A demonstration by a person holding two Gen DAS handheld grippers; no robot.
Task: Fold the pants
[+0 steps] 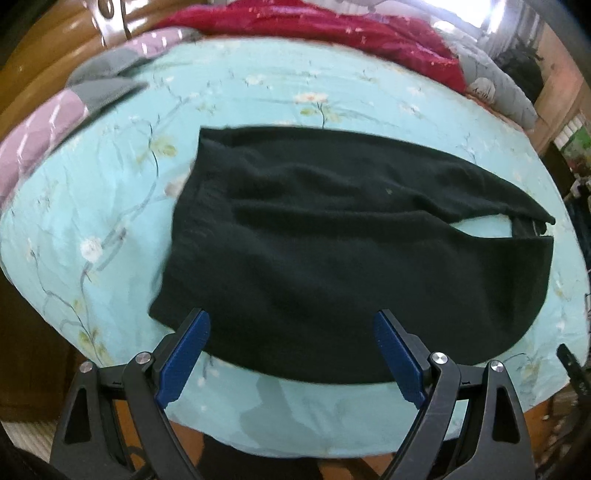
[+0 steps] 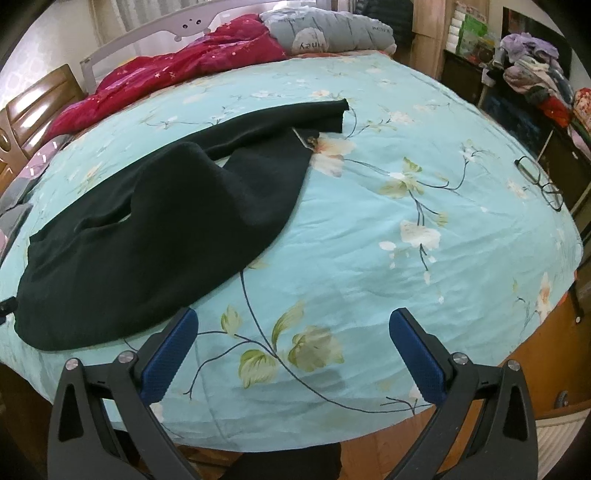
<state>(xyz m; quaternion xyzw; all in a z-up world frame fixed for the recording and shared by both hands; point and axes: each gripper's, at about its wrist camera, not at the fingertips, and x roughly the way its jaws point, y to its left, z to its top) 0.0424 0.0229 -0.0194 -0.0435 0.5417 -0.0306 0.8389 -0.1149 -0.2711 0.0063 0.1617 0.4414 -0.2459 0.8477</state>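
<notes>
Black pants (image 1: 332, 236) lie on the light blue flowered bedspread (image 1: 258, 92), the legs one beside the other and reaching to the right. They also show in the right wrist view (image 2: 155, 236), at left, leg ends pointing toward the far side. My left gripper (image 1: 291, 317) is open and empty, hovering over the near edge of the pants. My right gripper (image 2: 293, 315) is open and empty over bare bedspread (image 2: 406, 258), to the right of the pants.
A red quilt (image 2: 177, 74) and a grey pillow (image 2: 332, 33) lie at the far end of the bed. Pink and grey clothes (image 1: 55, 110) lie at far left. Eyeglasses (image 2: 539, 181) rest near the bed's right edge. Shelves with piled clothes (image 2: 532, 62) stand at right.
</notes>
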